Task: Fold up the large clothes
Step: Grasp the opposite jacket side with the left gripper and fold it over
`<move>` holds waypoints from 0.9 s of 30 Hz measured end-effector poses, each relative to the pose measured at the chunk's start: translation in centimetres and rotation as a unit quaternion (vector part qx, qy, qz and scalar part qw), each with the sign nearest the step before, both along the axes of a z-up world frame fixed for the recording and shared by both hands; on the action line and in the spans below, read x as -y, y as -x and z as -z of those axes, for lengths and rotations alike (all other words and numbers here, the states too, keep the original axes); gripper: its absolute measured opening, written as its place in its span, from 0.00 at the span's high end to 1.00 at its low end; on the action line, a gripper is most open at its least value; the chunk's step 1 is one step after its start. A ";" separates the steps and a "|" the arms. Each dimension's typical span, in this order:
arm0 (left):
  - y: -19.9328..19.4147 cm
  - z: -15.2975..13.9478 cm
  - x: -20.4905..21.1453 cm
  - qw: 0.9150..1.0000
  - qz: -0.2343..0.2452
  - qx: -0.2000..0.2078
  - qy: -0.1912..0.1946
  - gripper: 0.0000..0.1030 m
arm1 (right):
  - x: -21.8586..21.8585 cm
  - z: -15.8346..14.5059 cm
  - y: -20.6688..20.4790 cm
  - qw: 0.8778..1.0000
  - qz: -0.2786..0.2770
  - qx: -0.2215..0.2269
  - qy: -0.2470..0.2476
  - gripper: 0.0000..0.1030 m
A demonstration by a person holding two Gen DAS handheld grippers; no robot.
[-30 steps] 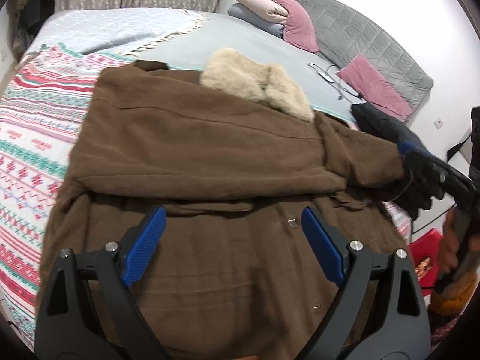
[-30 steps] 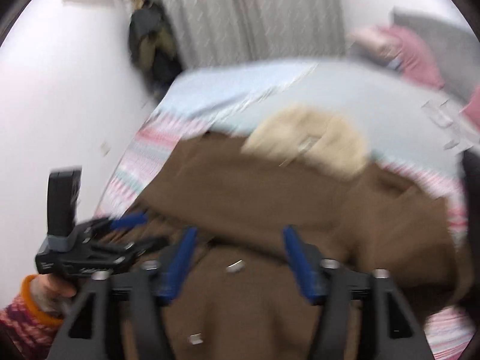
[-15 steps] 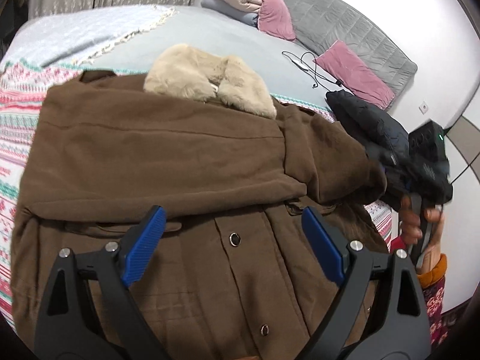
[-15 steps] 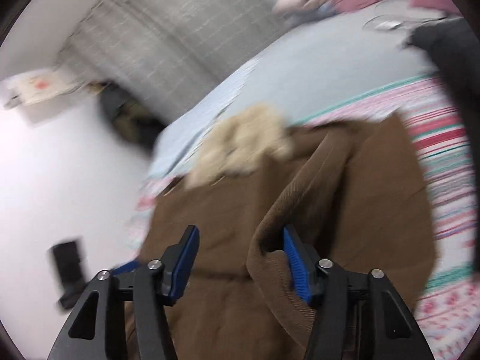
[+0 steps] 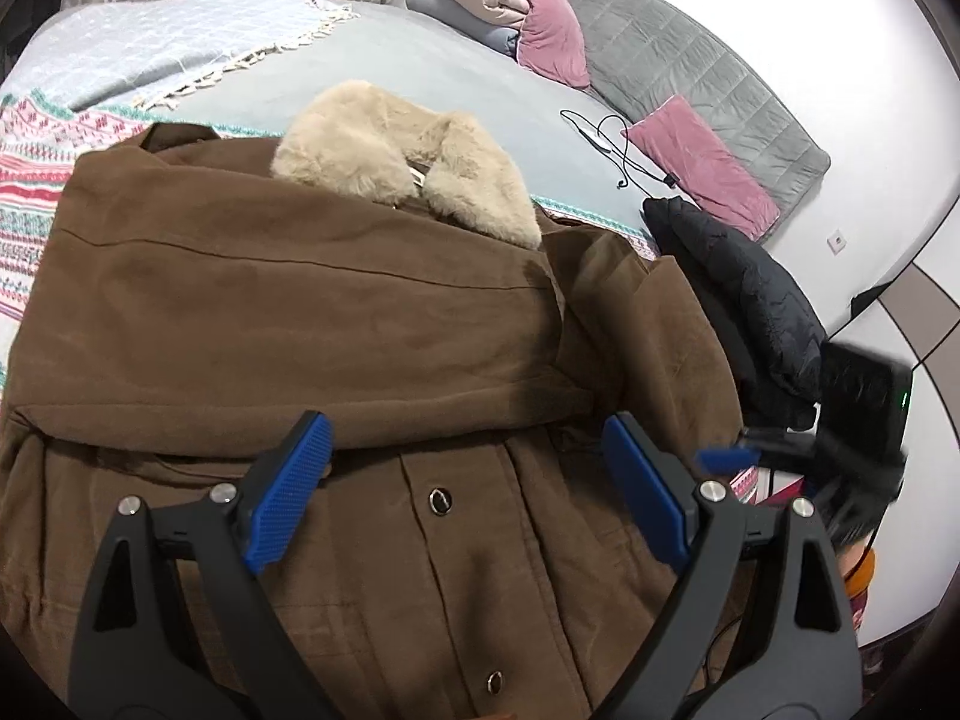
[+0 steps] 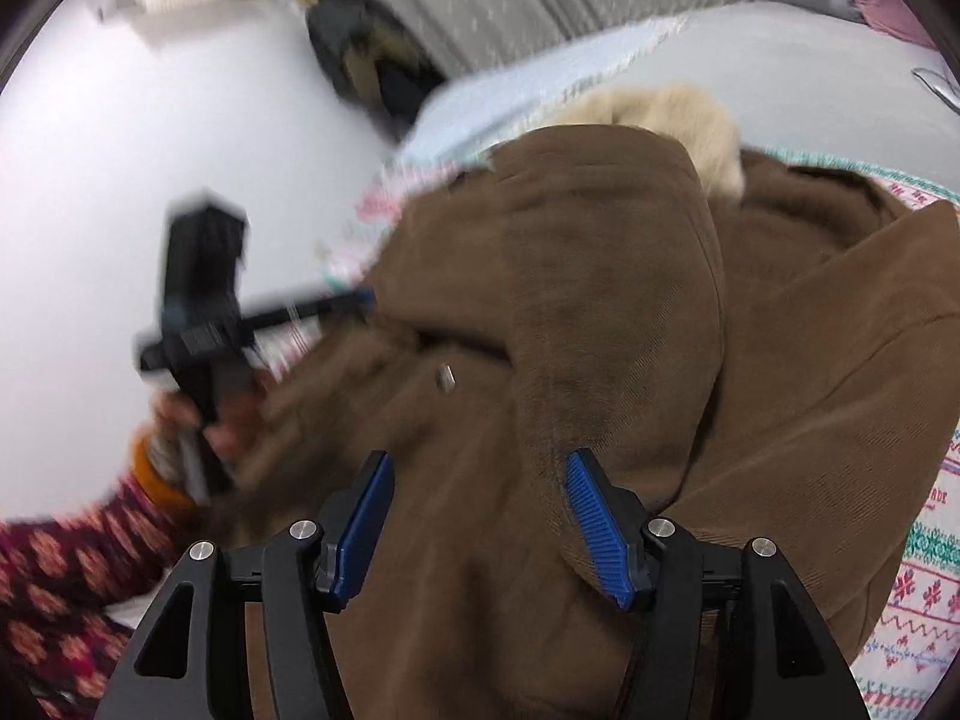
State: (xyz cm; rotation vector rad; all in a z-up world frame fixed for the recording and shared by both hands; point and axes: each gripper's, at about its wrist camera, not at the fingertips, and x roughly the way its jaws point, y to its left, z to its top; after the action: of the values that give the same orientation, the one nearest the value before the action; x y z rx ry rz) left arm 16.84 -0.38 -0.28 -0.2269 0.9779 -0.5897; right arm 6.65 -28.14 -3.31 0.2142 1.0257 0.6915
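Bedspread under everything is that pink patterned blanket (image 5: 24,180), with the brown coat (image 5: 300,324) spread right ahead of both tongs. Since a second ago the right sleeve (image 6: 618,276) has come across the chest, so both sleeves look folded in. Left tongs (image 5: 468,492) hover spread wide; right tongs (image 6: 480,516) are opening over the sleeve, no longer pinching. Blanket lettering's too blurry to read.

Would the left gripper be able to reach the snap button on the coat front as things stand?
Probably yes: the left gripper is open over the brown coat, and the snap button lies uncovered between its fingers.
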 end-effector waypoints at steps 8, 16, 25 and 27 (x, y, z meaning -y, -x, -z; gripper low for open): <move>-1.8 1.0 0.9 0.999 -0.013 -0.026 0.017 0.11 | 2.2 -2.2 2.8 0.999 0.010 0.039 -0.010 0.35; -6.6 5.5 9.9 0.995 0.043 -0.083 -0.033 0.51 | 8.1 -1.4 1.7 0.988 0.147 -0.010 -0.041 0.32; 0.9 -5.4 5.3 0.988 0.058 0.111 0.088 0.90 | 13.4 -2.4 2.1 0.954 0.294 0.016 -0.055 0.32; 1.3 -5.6 2.6 0.990 0.011 0.130 0.058 0.86 | 14.2 -2.6 2.6 0.947 0.316 0.022 -0.058 0.32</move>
State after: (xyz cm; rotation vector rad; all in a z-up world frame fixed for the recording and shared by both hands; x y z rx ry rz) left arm 15.56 -2.99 5.31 -0.2362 0.6967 -0.6785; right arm 4.05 -42.39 -0.69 0.5973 0.8075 0.1684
